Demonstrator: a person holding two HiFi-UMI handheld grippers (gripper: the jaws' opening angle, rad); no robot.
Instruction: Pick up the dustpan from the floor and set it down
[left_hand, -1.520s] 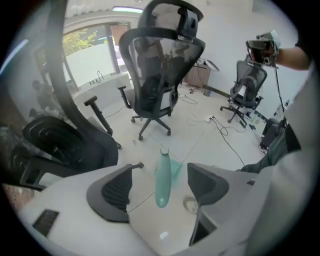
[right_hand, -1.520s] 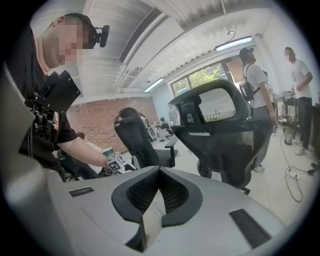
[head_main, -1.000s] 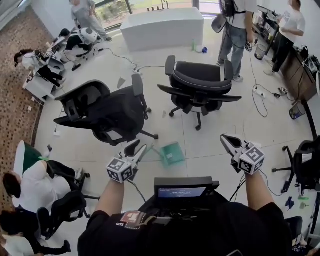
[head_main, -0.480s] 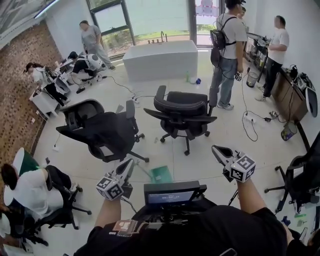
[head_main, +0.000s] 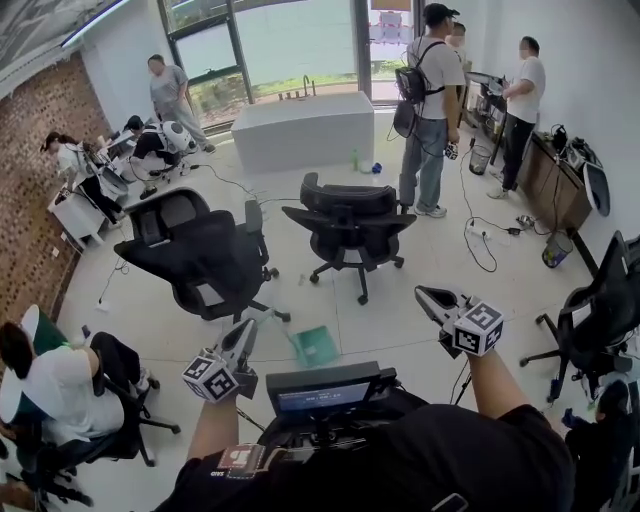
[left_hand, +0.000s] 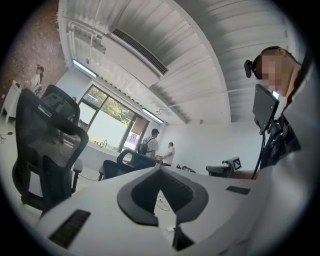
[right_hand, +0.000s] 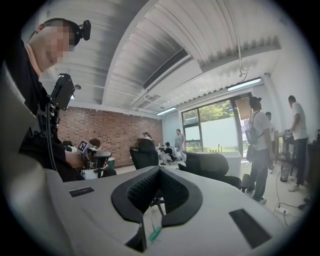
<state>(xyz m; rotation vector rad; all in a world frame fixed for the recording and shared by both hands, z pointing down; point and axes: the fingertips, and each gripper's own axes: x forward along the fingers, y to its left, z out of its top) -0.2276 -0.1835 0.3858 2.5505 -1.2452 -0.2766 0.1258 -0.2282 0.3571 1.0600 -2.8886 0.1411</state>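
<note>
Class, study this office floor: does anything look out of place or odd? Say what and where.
A green dustpan lies on the open floor, just in front of the black office chairs. It sits where people walk and looks dropped there.

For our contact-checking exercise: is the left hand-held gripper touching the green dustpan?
Apart. Head view shows bare floor between the left hand-held gripper and the green dustpan.

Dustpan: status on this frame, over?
Left gripper shut, empty. Right gripper shut, empty. Green dustpan on the floor between them, untouched. Black office chairs stand just beyond it.
</note>
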